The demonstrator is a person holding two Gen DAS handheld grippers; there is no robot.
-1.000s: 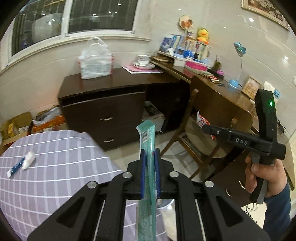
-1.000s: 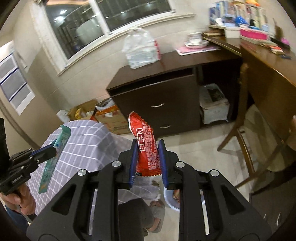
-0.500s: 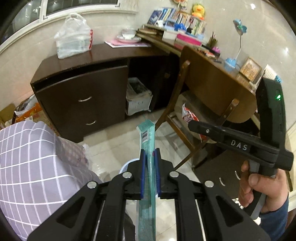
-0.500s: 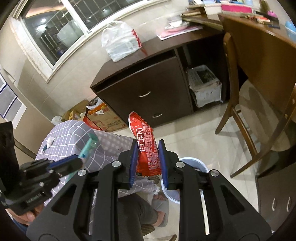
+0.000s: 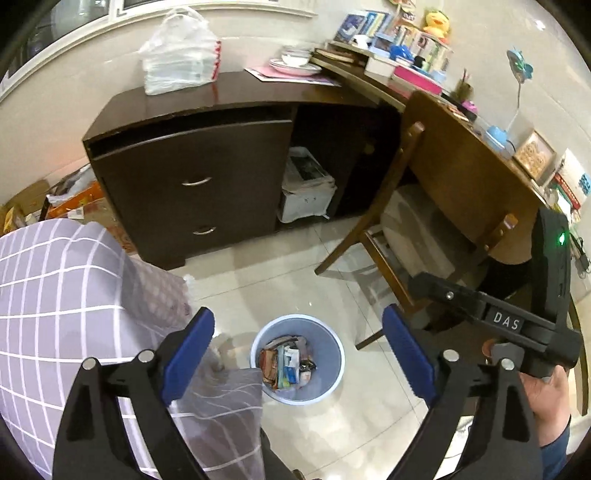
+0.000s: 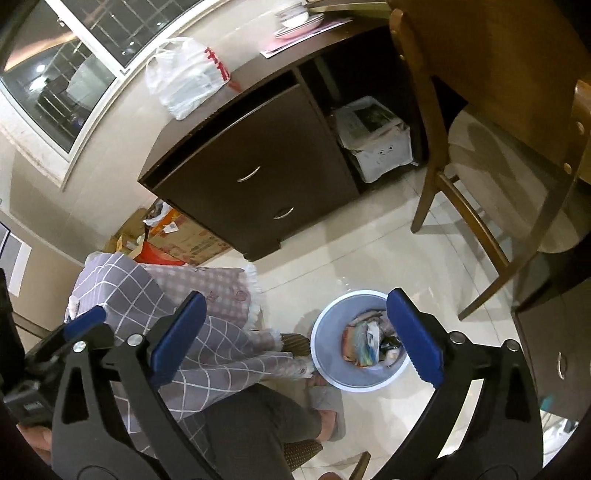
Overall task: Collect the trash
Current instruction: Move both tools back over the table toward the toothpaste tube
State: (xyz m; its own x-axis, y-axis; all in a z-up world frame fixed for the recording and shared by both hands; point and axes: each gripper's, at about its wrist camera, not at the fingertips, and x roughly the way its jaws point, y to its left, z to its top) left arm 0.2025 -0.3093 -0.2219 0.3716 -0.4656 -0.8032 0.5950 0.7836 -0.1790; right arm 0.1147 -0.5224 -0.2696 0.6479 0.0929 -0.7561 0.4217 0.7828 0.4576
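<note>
Tiled floor [image 5: 369, 424] bears upright bin [image 5: 334, 354]; wrappers [image 5: 286, 363] inside stand on end.

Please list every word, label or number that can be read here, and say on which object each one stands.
"DAS": white letters on the black body of the right gripper, seen from the left wrist.
Red marks on the white plastic bag: not readable.
Print on the cardboard box, book spines and bin wrappers: too small or blurred.

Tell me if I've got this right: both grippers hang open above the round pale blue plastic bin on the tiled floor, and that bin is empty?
Not quite. Both the left gripper and the right gripper are open above the round pale blue plastic bin, but it is not empty: crumpled wrappers lie inside. The left wrist view shows them most clearly.
</note>
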